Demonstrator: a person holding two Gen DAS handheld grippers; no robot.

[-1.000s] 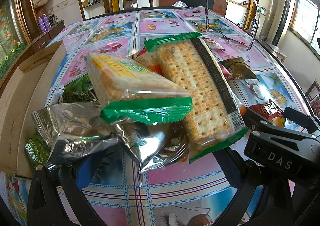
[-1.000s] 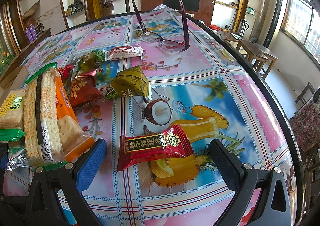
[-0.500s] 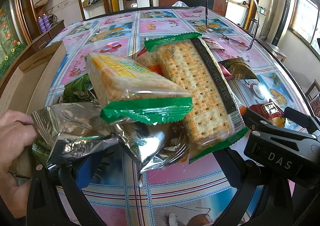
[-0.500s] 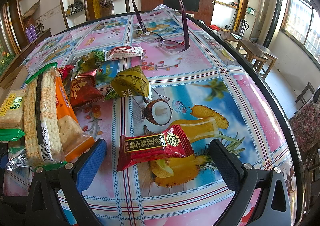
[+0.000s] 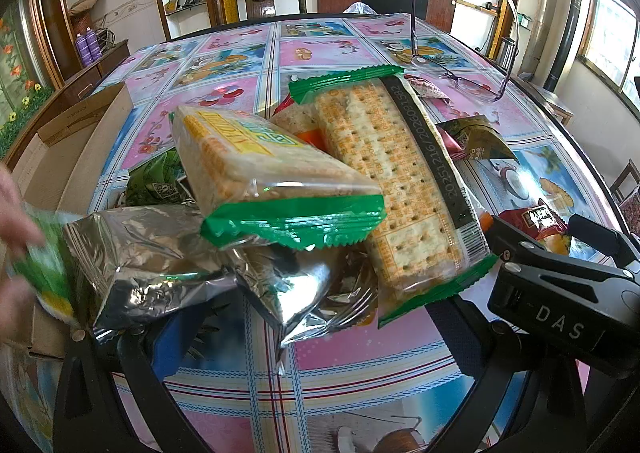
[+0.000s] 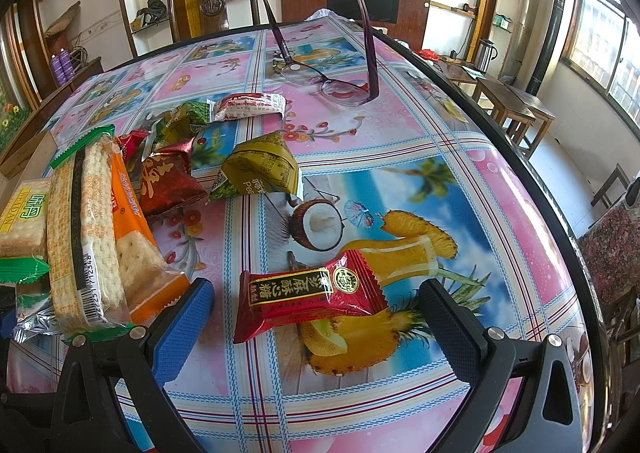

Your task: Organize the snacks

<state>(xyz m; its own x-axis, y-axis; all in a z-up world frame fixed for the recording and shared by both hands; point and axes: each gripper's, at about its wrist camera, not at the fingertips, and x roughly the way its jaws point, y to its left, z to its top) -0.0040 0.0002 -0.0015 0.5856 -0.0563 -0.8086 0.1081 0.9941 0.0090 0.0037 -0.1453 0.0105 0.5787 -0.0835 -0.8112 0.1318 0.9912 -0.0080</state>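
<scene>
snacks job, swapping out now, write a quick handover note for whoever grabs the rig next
Left hand-held gripper: open, empty, resting low at the near edge of the snack pile, foil packs right in front of it.
Right hand-held gripper: open, empty, straddling the red candy pack without touching it.
A bare hand at far left holds a blurred green pack by the cardboard box.
Cracker packs sit stacked on the foil ones; small packs lie loose on the table near the glasses.
Done: cannot tell what is in the box.
Left: nearly everything, starting with the red pack.
</scene>
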